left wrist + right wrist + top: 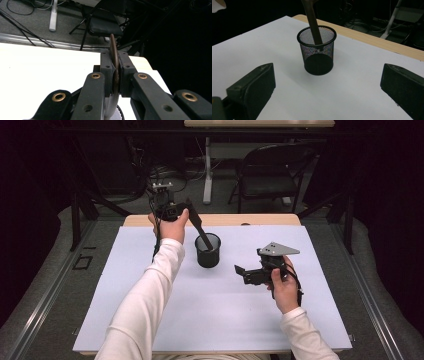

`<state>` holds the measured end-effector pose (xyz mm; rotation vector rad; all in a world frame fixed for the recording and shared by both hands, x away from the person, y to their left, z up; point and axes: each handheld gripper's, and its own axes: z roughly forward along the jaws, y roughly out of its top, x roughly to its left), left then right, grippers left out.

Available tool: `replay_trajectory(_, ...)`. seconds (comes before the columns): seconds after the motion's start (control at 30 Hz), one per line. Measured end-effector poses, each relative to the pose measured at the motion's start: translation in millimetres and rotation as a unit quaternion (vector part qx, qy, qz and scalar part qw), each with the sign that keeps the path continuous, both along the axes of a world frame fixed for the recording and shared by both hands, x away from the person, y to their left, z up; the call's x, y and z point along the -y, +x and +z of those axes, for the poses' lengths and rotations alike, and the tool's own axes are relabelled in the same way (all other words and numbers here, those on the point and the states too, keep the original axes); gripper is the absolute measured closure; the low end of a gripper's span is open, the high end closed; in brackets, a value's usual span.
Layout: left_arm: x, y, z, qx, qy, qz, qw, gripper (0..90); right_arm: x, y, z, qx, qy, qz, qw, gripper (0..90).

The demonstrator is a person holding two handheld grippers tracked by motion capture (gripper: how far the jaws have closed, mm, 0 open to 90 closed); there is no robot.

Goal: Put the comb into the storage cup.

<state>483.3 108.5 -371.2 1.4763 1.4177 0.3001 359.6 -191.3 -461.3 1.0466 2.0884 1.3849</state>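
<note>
Spatula (313, 25): dark brown, flat, slim; tip inside black mesh cup (318, 53). Left hand-held gripper (116, 75) clamped on it; right (324, 90) apart.

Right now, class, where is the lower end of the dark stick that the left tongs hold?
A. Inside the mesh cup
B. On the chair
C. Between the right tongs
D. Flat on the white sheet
A: the stick, clamped in the left tongs, slants down past the rim into the mesh cup.

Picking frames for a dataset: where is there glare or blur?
Left gripper view: the table is blown out white, and the near jaws look soft. Right gripper view: the cup is sharp, the jaws blurred. High view: evenly lit sheet, dark surroundings.
</note>
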Motion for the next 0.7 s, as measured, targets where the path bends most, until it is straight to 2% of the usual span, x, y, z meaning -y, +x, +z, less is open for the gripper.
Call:
replay_trajectory(0.07,0.8,-0.1,-2.6,-0.002,0.004,-0.001,1.0000,84.6,0.3,-0.3,0.7,0.001,0.003,0.000,1.0000,0.0)
replay_trajectory(0.4,3.6,1.3,-14.7,-0.005,0.000,0.000,1.0000,84.7,1.1,0.2,0.9,0.002,0.004,-0.001,1.0000,0.0)
replay_trajectory(0.7,3.2,2.3,-24.5,-0.016,-0.003,0.001,0.9999,84.6,1.1,0.1,0.9,0.002,0.004,-0.001,1.0000,0.0)
